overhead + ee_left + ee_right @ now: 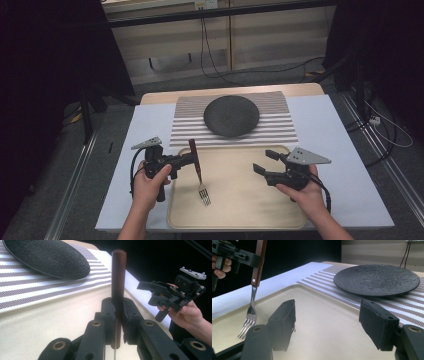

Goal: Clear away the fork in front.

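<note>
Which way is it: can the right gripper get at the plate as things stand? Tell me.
Probably yes. The right gripper is open and holds nothing, and bare tray and mat lie between it and the plate.
</note>
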The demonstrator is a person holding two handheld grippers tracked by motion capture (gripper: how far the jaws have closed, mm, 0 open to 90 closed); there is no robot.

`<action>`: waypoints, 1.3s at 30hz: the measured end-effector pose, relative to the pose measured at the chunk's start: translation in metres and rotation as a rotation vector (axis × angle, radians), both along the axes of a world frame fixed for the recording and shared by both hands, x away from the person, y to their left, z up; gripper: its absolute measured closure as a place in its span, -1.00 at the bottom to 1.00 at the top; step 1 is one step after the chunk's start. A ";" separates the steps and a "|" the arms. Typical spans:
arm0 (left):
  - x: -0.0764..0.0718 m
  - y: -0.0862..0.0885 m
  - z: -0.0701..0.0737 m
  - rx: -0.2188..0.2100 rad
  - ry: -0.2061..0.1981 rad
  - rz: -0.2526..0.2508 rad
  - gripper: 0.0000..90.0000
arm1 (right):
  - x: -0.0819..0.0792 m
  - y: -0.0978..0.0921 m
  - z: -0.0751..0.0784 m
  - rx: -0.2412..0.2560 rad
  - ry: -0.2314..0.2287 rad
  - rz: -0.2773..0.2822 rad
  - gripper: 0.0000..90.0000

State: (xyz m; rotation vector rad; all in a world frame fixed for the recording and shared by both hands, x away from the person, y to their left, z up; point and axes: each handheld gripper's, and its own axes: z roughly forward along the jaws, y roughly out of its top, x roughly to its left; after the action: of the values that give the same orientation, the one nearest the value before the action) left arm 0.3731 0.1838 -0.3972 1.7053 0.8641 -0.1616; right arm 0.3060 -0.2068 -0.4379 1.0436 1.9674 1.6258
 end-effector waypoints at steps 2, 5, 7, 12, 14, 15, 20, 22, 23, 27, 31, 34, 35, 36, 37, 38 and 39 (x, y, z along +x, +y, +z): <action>0.001 0.002 -0.001 0.001 0.006 0.002 0.80 | 0.001 -0.001 0.000 0.007 0.002 -0.001 -0.34; 0.002 0.003 -0.004 0.031 -0.011 0.021 0.77 | 0.001 -0.001 -0.001 0.007 0.005 -0.003 -0.34; 0.003 0.002 -0.007 0.056 -0.024 0.033 0.74 | 0.001 -0.002 -0.001 0.005 0.004 -0.003 -0.35; 0.005 -0.001 -0.014 0.129 -0.044 0.048 0.65 | 0.001 -0.001 -0.001 0.006 0.002 0.000 -0.35; 0.006 -0.003 -0.017 0.163 -0.054 0.045 0.61 | 0.001 -0.001 -0.001 0.005 0.002 0.000 -0.35; 0.007 -0.003 -0.019 0.170 -0.054 0.048 0.59 | 0.001 -0.001 -0.001 0.005 0.003 0.000 -0.35; 0.009 -0.003 -0.025 0.206 -0.059 0.049 0.52 | 0.001 -0.002 -0.002 0.006 0.005 0.002 -0.35; 0.009 -0.003 -0.028 0.211 -0.049 0.046 0.50 | 0.001 -0.002 -0.002 0.009 0.004 0.001 -0.35; 0.009 -0.003 -0.029 0.214 -0.051 0.047 0.49 | 0.001 -0.002 -0.002 0.012 0.005 0.001 -0.35; 0.009 -0.002 -0.031 0.218 -0.043 0.051 0.47 | 0.001 -0.003 -0.002 0.014 0.006 0.002 -0.35; 0.010 -0.002 -0.035 0.232 -0.039 0.054 0.44 | 0.001 -0.003 -0.002 0.014 0.007 0.001 -0.35; 0.011 -0.001 -0.038 0.242 -0.033 0.055 0.42 | 0.001 -0.003 -0.002 0.017 0.008 0.002 -0.35; 0.011 -0.001 -0.039 0.242 -0.027 0.056 0.42 | 0.001 -0.003 -0.002 0.017 0.007 0.001 -0.35; 0.011 0.000 -0.040 0.246 -0.028 0.052 0.42 | 0.001 -0.003 -0.002 0.016 0.007 0.002 -0.35; 0.011 0.000 -0.041 0.257 -0.030 0.052 0.42 | 0.001 -0.003 -0.002 0.016 0.008 0.002 -0.35; 0.011 0.000 -0.042 0.266 -0.030 0.050 0.42 | 0.001 -0.003 -0.002 0.016 0.009 0.002 -0.35; 0.011 0.000 -0.042 0.266 -0.029 0.050 0.48 | 0.001 -0.003 -0.002 0.017 0.010 0.002 -0.35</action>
State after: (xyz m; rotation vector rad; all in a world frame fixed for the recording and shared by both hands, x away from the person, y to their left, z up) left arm 0.3840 0.1834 -0.4396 1.9253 0.9379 0.0138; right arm 0.3072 -0.2102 -0.4401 1.0579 1.9654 1.6440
